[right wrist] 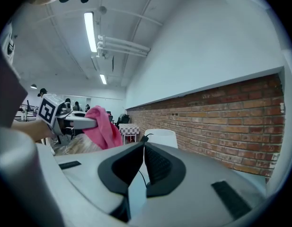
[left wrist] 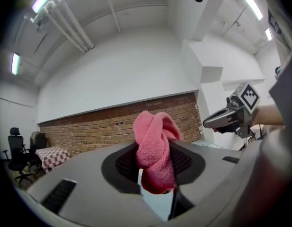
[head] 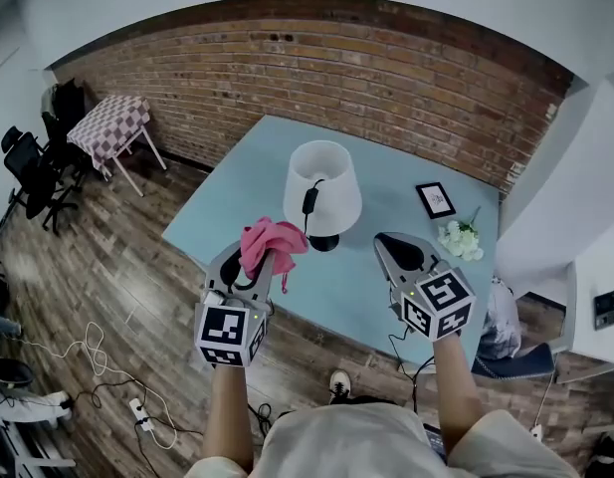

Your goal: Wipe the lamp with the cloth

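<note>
A white-shaded lamp (head: 322,182) stands on a black base near the middle of the pale blue table (head: 237,207). A black switch (head: 310,200) on the lamp's cord hangs down the shade. My left gripper (head: 255,259) is shut on a bunched pink cloth (head: 271,242), just left of the lamp's base and above the table's near edge. In the left gripper view the cloth (left wrist: 155,150) bulges out between the pads. My right gripper (head: 384,239) is right of the lamp, shut, with nothing in it. In the right gripper view the lamp (right wrist: 161,137) lies straight beyond its tips (right wrist: 144,145).
A small framed picture (head: 436,199) and a bunch of white flowers (head: 461,239) sit at the table's right end. A brick wall runs behind. A checked table (head: 112,127) and office chairs (head: 28,167) stand at the far left. Cables and a power strip (head: 137,406) lie on the wooden floor.
</note>
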Demonstrator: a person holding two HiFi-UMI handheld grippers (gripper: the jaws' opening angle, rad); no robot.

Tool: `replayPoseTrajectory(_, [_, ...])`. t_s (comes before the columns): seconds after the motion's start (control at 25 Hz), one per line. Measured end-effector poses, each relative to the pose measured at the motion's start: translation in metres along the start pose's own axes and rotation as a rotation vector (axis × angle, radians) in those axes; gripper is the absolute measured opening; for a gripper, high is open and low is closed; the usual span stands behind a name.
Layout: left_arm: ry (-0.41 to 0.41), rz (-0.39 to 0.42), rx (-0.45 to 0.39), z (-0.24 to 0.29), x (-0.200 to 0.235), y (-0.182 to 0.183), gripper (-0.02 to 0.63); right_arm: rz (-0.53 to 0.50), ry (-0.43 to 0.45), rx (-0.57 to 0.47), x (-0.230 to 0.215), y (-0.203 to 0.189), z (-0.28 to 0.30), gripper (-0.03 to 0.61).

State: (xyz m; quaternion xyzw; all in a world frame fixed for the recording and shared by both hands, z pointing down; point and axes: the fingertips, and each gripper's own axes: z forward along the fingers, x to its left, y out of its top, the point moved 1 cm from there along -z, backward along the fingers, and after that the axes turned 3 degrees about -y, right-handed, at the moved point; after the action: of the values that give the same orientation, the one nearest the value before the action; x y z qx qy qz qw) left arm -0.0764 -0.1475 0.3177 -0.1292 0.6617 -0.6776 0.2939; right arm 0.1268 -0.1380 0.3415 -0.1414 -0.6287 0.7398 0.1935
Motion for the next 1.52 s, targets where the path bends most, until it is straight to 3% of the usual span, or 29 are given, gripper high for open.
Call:
replayPoseTrajectory(0.24, [0.088,0.012,-0.028,0.035,0.037,0.02,0.158,0.004,0.026,0.053,-0.011,-0.025,0.022,0.025])
replayPoseTrajectory(0.56, [0.116,0.015,-0.065,0.086,0.082,0.033,0.158,0.025,0.001,0.094,-0.027,-0.047,0.045,0.034])
replayPoseTrajectory(0.8, [0.061,0.004,-0.089,0.133,0.104,0.021,0.158,0.026,-0.086,0.087,-0.044,-0.046,0.067,0.034])
replayPoseTrajectory(1.12, [-0.046,0.025,-0.055,0.2,0.12,-0.011,0.16,0.035,-0.186,0.058,-0.066,-0.028,0.106,0.037])
replayPoseTrajectory(1.52, [-0.177,-0.01,-0.029,0.235,0.116,-0.05,0.16,0.039,-0.241,0.086,-0.078,-0.036,0.141,0.037])
